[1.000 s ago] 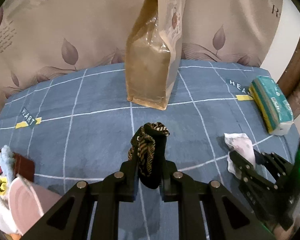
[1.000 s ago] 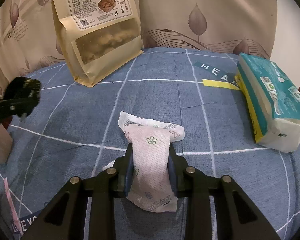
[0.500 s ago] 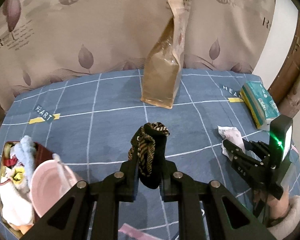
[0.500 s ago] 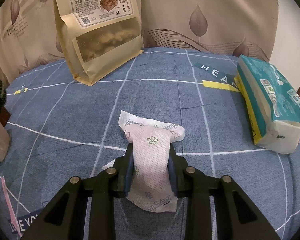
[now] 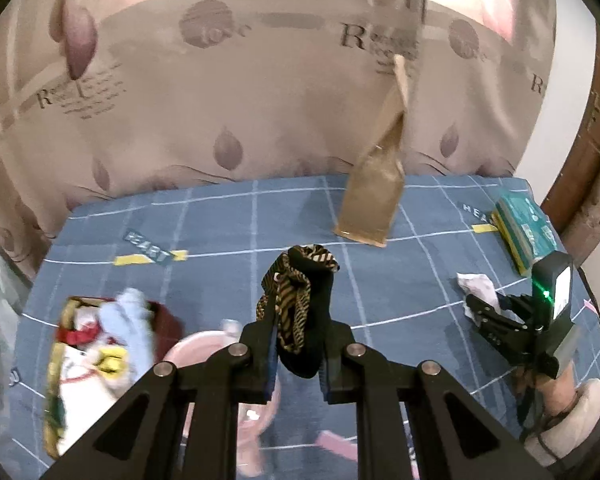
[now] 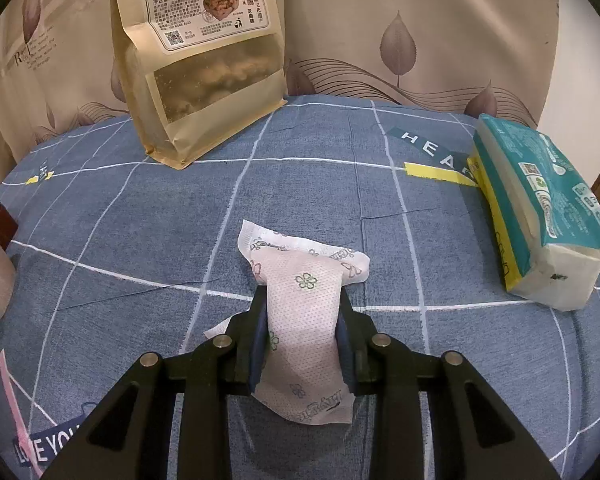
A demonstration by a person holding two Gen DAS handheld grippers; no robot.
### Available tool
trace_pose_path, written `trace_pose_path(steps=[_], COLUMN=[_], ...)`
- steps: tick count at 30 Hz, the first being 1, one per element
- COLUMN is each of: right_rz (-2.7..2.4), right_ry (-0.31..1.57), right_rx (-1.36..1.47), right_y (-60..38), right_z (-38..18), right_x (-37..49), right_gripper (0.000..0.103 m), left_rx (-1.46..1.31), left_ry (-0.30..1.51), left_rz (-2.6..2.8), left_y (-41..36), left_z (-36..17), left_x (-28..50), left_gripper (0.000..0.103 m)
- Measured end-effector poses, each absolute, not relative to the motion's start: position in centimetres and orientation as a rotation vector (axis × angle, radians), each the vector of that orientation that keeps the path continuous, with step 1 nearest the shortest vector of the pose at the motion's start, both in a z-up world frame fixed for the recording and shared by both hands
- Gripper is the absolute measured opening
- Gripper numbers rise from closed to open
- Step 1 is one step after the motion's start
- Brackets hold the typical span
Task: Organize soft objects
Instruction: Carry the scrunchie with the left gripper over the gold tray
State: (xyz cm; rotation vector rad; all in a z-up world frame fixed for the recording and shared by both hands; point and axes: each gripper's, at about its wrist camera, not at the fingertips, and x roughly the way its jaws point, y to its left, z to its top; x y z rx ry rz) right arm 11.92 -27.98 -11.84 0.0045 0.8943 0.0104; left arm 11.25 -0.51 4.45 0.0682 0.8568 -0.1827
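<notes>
My left gripper (image 5: pixel 298 354) is shut on a black and gold striped sock (image 5: pixel 300 304) and holds it high above the blue checked cloth (image 5: pixel 228 232). A dark red box (image 5: pixel 100 344) full of soft items sits low at the left, with a pink bowl (image 5: pixel 204 356) beside it. My right gripper (image 6: pixel 302 336) is shut on a white and pink flowered pad (image 6: pixel 304 304) that rests on the cloth. It also shows in the left wrist view (image 5: pixel 484 312) at the right.
A tall tan snack pouch (image 6: pixel 204 64) stands at the back. A teal tissue pack (image 6: pixel 536 212) lies at the right edge. A beige leaf-print curtain (image 5: pixel 220 100) hangs behind the bed. A pink strip (image 6: pixel 12 396) lies at the front left.
My left gripper has risen and pulled back with the sock, so the box and bowl have come into view. The right gripper has stayed still on the pad.
</notes>
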Motion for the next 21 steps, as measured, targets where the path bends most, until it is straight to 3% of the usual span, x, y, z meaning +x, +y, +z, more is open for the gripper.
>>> trace_pose_path(steps=[10, 21], right_rz=[0.009, 0.007], right_ry=[0.894, 0.893], right_rx=[0.001, -0.004], right_y=[-28.0, -28.0], right_z=[-11.9, -11.9], right_x=[11.9, 11.9], right_gripper=[0.030, 0.030], left_rx=[0.042, -0.004], left_ry=[0.853, 0.974], left_rz=[-0.001, 0.150], left_y=[10.0, 18.7], left_z=[5.5, 0.8], left_x=[12.2, 14.6], left_gripper=[0.015, 0.015])
